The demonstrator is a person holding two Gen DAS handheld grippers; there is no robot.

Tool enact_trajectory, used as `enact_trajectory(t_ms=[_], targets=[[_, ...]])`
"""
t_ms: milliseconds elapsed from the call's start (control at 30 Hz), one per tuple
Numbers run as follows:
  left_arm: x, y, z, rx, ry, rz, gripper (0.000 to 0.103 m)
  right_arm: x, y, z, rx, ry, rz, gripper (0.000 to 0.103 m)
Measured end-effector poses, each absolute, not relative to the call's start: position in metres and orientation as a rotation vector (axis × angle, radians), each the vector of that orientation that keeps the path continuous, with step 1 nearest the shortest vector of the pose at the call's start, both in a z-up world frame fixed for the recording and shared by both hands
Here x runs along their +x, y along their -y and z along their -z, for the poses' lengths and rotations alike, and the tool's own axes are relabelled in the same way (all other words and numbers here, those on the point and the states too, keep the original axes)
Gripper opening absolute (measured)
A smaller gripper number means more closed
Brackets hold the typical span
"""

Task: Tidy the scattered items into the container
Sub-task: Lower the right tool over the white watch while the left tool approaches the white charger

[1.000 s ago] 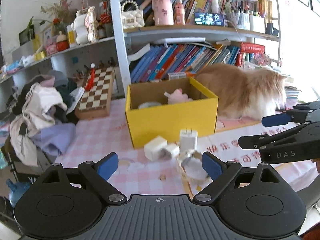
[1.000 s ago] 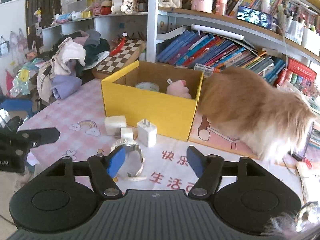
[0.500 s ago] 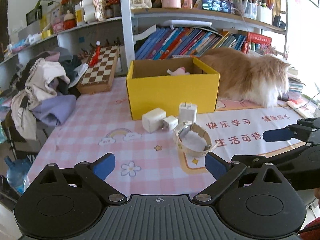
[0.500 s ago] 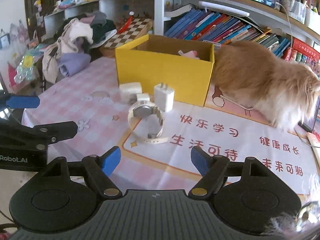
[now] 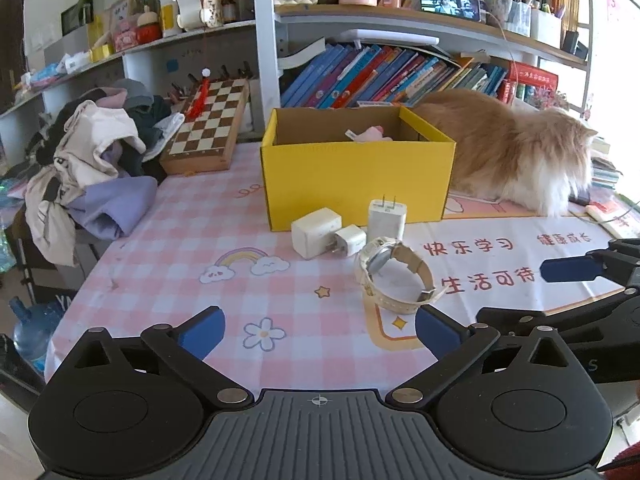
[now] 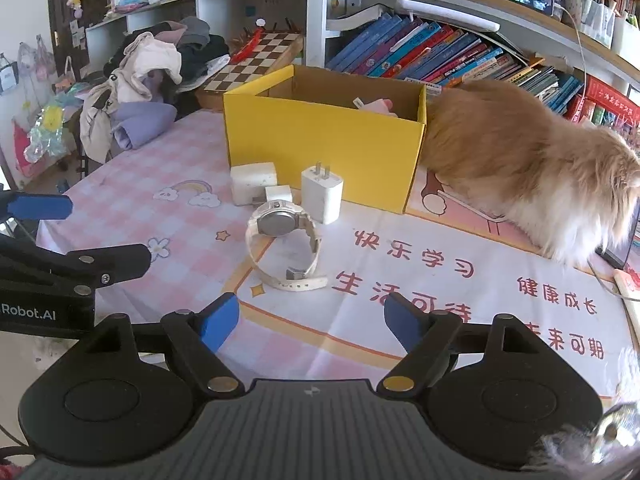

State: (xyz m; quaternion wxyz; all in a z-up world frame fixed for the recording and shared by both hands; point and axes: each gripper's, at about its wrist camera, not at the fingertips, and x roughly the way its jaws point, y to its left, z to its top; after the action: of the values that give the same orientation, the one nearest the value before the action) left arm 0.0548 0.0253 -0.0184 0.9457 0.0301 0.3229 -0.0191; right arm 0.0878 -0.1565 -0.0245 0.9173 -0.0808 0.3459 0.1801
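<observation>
Both grippers hang above the front edge of the desk [image 5: 168,216] with nothing in them. The left gripper [image 5: 318,330] has its blue fingers spread wide. The right gripper [image 6: 312,322] is spread wide too. A white watch [image 6: 282,248] lies near the middle of the desk. Three white chargers [image 5: 348,228] sit just behind it, right in front of the yellow box [image 5: 356,176]. A pink toy [image 5: 370,135] is inside the box. A fluffy cat [image 6: 532,160] stands by the box's right side.
</observation>
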Motion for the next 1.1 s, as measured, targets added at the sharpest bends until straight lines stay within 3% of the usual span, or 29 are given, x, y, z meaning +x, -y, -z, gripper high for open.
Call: enact_trajectory(t_ms=[367,1100], targets=[[0.062,-0.032,0.022,0.045,-0.674,0.007,0.103,0.098,0.152,0.027,-0.186,-0.726,-0.386,0.086],[0.069,-0.047,0.028,0.021,-0.693,-0.011,0.103,0.111,0.135,0.036,-0.212,-0.763,-0.423,0.086]])
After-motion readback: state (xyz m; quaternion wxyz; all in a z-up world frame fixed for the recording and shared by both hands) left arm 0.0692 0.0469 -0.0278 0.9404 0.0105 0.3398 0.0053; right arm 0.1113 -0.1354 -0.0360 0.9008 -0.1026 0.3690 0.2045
